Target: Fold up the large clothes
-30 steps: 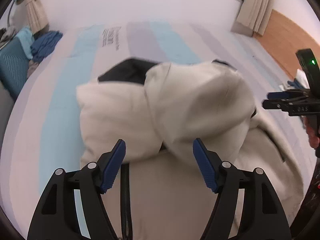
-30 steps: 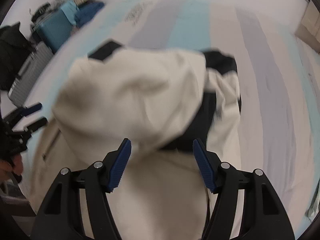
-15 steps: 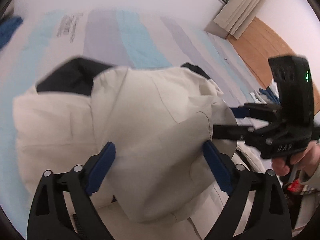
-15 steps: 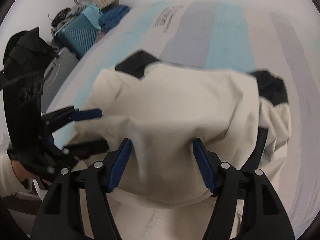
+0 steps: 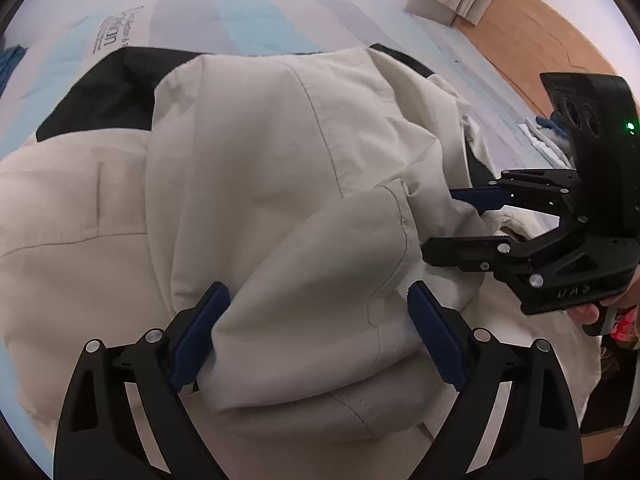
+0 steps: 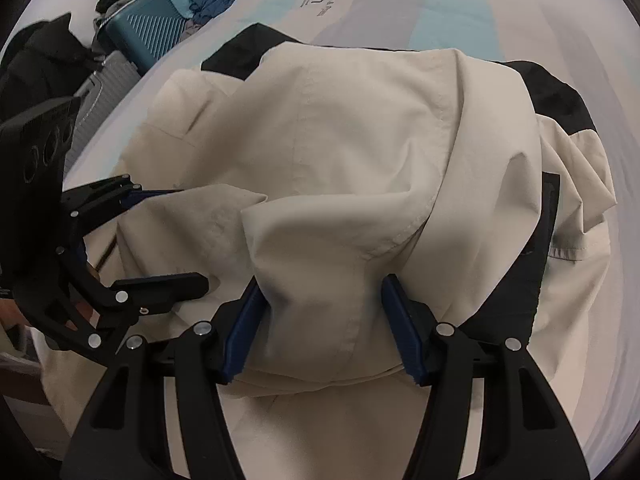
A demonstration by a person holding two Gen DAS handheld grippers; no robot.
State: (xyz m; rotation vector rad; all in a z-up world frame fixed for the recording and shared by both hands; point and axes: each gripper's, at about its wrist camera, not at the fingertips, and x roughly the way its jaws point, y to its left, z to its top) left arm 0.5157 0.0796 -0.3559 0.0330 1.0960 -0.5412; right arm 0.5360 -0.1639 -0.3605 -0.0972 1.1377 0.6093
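A cream jacket with black shoulder panels [image 5: 260,160] lies on the striped bed, its hood bunched up toward me; it also fills the right wrist view [image 6: 352,152]. My left gripper [image 5: 316,336] is open, its blue pads on either side of a fold of the hood. My right gripper [image 6: 324,328] stands partly closed around a bunched fold of the hood, the pads touching the cloth on both sides. Each gripper shows in the other's view, the right one [image 5: 472,220] and the left one [image 6: 168,236], both at the hood's sides.
The bed sheet [image 5: 248,20] has pale blue, grey and white stripes with printed text. A teal suitcase [image 6: 148,36] with blue clothes on it and a grey case stand left of the bed. Wooden floor [image 5: 532,40] and a curtain are at the right.
Both grippers have moved in toward the hood from its sides. The right gripper's jaws have narrowed around a fold of it. The hood now bulges up between them.
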